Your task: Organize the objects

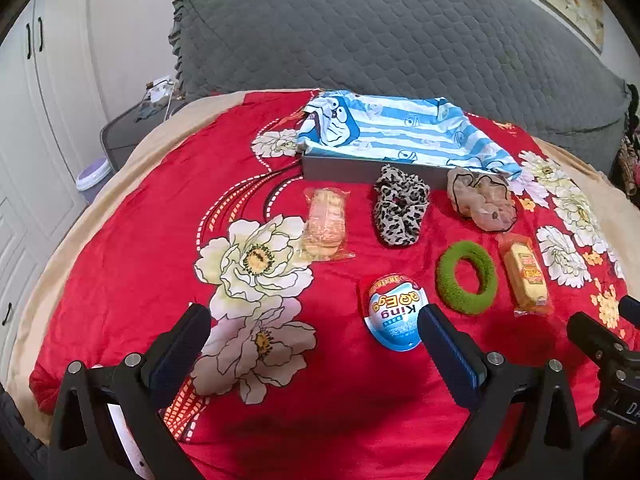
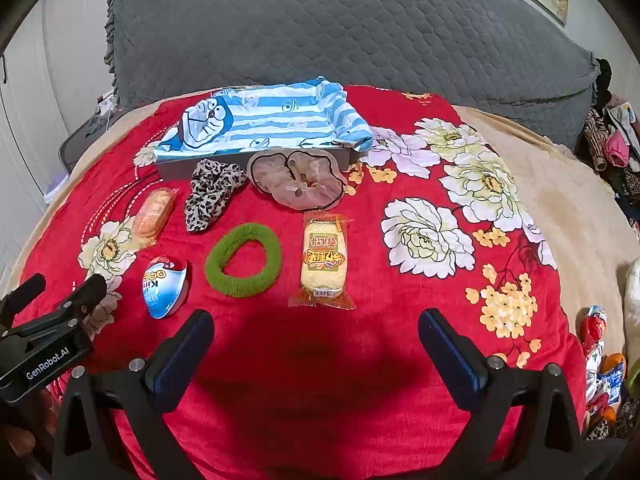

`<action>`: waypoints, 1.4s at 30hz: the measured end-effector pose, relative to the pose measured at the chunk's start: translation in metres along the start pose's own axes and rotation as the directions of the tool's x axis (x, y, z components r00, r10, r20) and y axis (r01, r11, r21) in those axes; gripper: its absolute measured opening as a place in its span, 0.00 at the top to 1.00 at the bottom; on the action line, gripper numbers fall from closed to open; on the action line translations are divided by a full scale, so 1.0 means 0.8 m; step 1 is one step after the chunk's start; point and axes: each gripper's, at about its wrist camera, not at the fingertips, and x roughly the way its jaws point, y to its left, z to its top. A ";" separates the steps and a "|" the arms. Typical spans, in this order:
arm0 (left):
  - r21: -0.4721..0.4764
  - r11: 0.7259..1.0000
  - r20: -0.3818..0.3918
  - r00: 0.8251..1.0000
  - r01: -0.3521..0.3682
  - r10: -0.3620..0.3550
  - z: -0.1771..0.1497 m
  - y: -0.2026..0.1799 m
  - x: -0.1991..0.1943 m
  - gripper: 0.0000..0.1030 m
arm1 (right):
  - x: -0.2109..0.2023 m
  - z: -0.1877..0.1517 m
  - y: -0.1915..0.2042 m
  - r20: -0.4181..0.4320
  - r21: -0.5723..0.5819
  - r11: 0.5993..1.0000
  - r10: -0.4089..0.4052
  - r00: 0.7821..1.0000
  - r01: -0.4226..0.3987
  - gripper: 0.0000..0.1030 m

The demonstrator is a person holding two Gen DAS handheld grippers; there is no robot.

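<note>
On the red flowered blanket point(image 1: 132, 240) lie a leopard scrunchie point(image 1: 400, 204), a beige scrunchie point(image 1: 482, 200), a green scrunchie point(image 1: 466, 278), a blue egg-shaped toy pack point(image 1: 394, 312), a pink wrapped snack point(image 1: 325, 224) and a yellow wrapped cake point(image 1: 526, 278). Behind them stands a grey box point(image 1: 340, 168) lined with blue-striped cartoon cloth point(image 1: 400, 130). My left gripper point(image 1: 314, 322) hovers open, its right finger beside the egg pack. My right gripper point(image 2: 316, 326) hangs open just in front of the yellow cake point(image 2: 323, 260) and green scrunchie point(image 2: 244, 260), holding nothing.
A grey quilted headboard point(image 1: 380, 32) rises behind the box. White cupboards point(image 1: 36, 120) and a small bin point(image 1: 94, 176) stand to the left. Clothes point(image 2: 612, 140) and loose packets point(image 2: 600, 356) lie off the blanket's right side. The left gripper's body point(image 2: 44, 344) shows at the right wrist view's left edge.
</note>
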 end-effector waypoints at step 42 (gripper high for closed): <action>-0.036 0.999 0.028 0.999 -0.020 0.021 0.001 -0.002 -0.050 0.00 | -0.060 0.000 -0.004 0.060 -0.055 0.998 0.003 0.998 0.001 0.00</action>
